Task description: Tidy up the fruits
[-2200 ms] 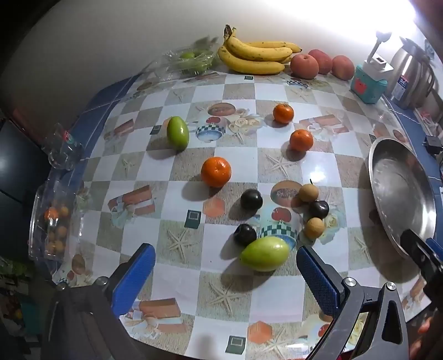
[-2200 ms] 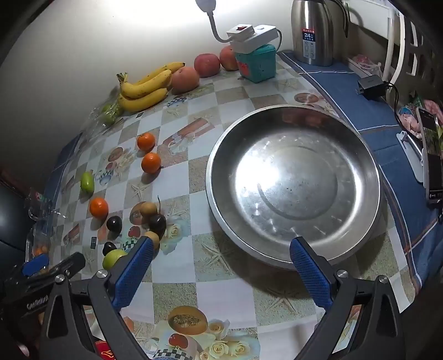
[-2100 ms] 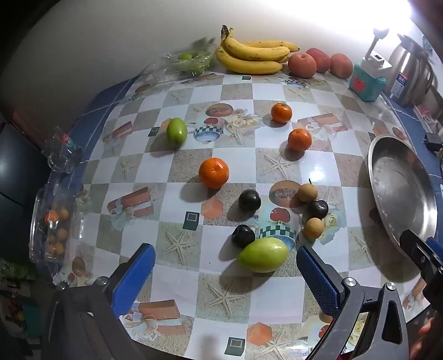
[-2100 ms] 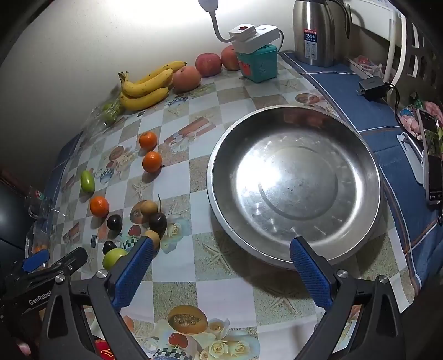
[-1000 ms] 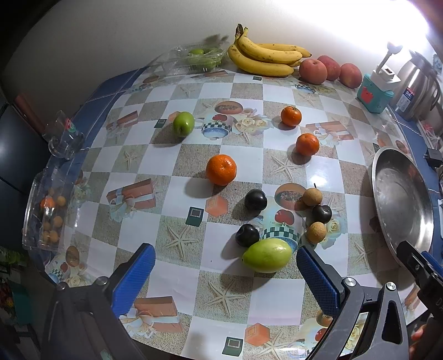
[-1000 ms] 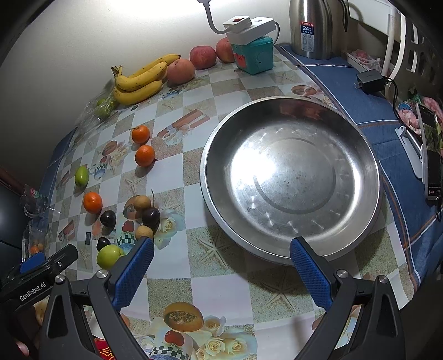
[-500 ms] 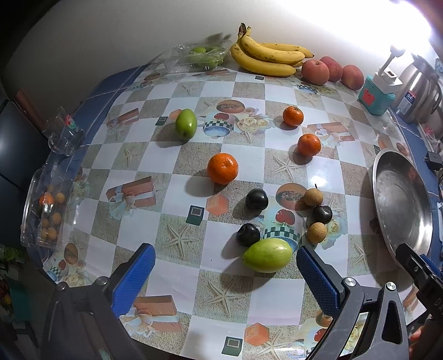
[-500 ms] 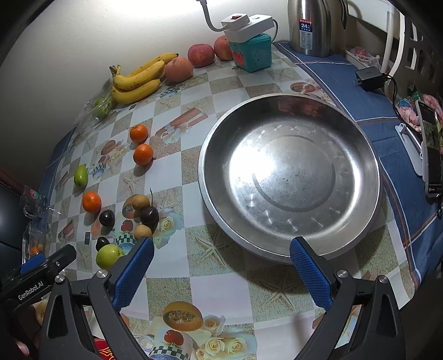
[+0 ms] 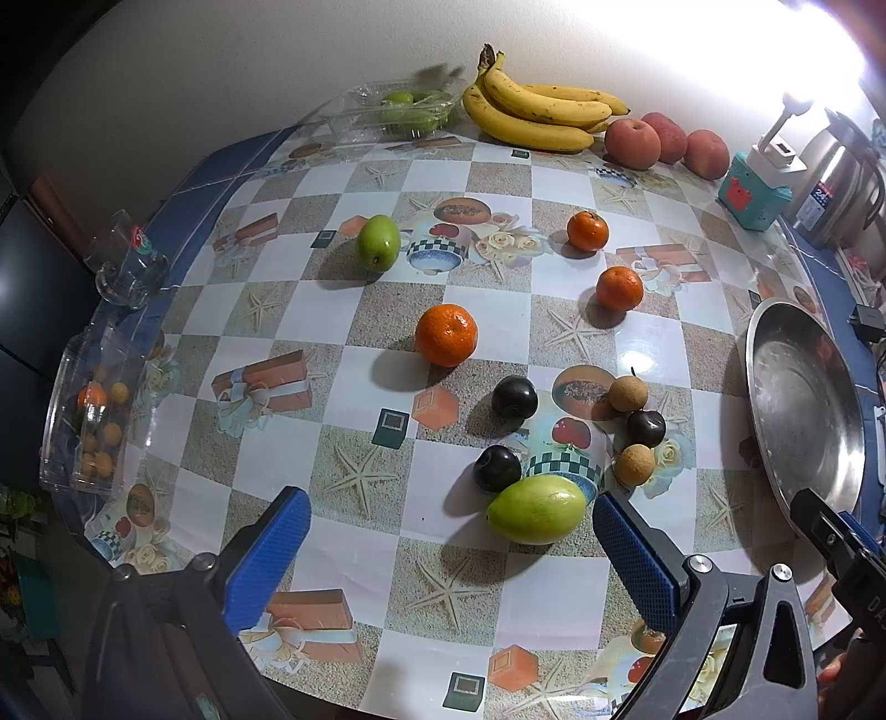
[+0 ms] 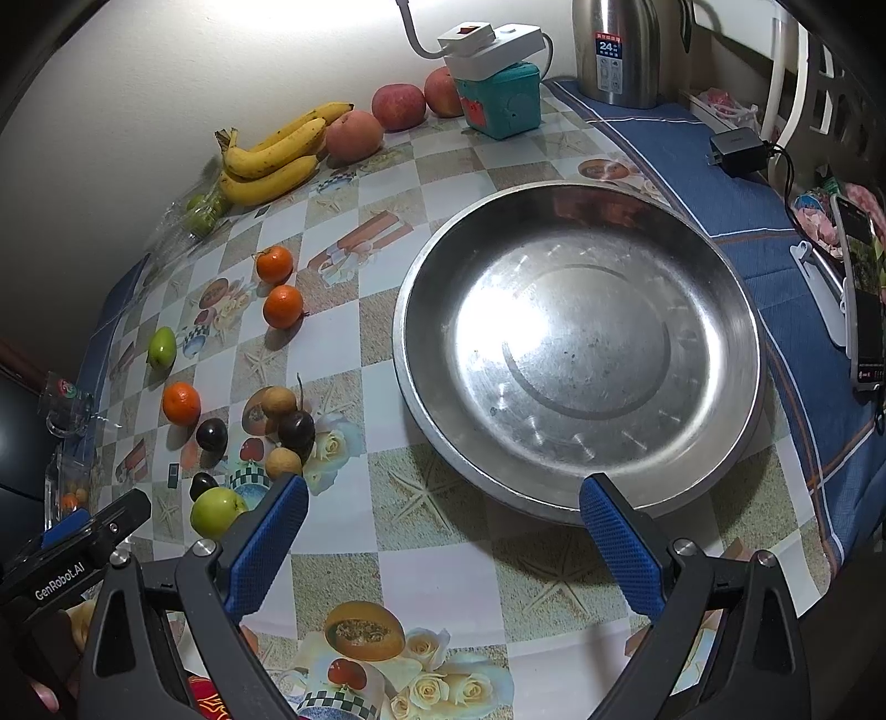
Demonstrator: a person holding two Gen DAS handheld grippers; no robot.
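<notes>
Loose fruit lies on a patterned tablecloth. In the left wrist view a green mango (image 9: 536, 510) lies just ahead of my open, empty left gripper (image 9: 443, 545), with dark plums (image 9: 515, 396) and small brown fruits (image 9: 627, 393) behind it. Oranges (image 9: 446, 335) and a green apple (image 9: 377, 242) lie further back. Bananas (image 9: 540, 115) and red apples (image 9: 632, 143) sit by the wall. A wide steel bowl (image 10: 578, 343) stands empty ahead of my open, empty right gripper (image 10: 443, 523); it also shows in the left wrist view (image 9: 803, 410).
A teal box with a lamp (image 10: 498, 99) and a steel kettle (image 10: 614, 50) stand at the back. A charger (image 10: 739, 149) and a phone (image 10: 864, 310) lie on the blue cloth at right. A clear box of small fruit (image 9: 88, 421) and a glass (image 9: 130, 266) sit at the table's left edge.
Both views have shifted slightly; the left gripper has drifted a little, the right has edged toward the bowl. No fruit has moved and both grippers stay open.
</notes>
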